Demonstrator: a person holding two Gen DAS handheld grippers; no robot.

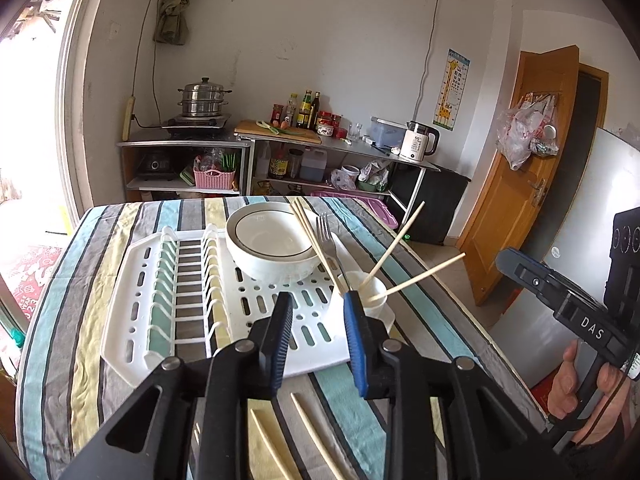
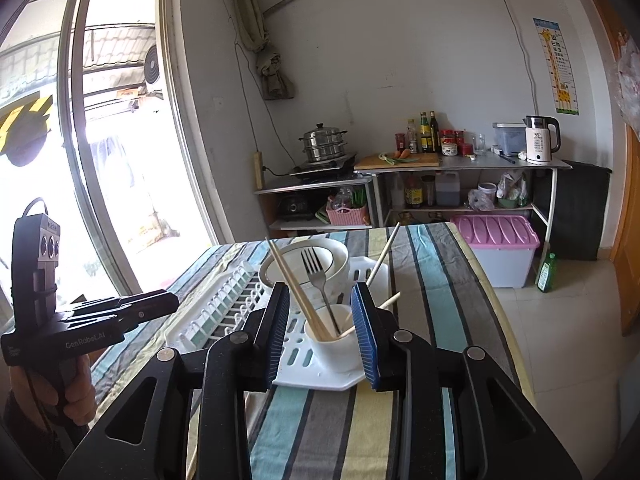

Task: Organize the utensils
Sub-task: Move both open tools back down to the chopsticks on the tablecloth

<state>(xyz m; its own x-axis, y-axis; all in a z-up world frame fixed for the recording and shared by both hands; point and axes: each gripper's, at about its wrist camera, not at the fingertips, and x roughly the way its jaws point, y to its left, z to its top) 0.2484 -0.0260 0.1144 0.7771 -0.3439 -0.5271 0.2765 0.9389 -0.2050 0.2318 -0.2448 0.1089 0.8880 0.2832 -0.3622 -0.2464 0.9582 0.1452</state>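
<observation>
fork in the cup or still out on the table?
In the cup. The fork stands tines-up inside the white cup on the drying rack, beside chopsticks.

White walls [image 2: 400,60], bright window [image 2: 116,120], wooden door [image 1: 520,168]

Left gripper [image 1: 318,300]: jaws stood partly apart with nothing between the pads, both black fingers [image 1: 280,322] reaching forward and tilted downward. Right gripper [image 2: 322,292]: jaws likewise partly apart and empty, blue-edged pads [image 2: 366,320] facing each other, pointed forward and slightly downward. In the left wrist view, the right hand [image 1: 576,384] wrapped the handle of its gripper at the far right; in the right wrist view, the left hand [image 2: 60,396] gripped its handle at the far left.
</observation>
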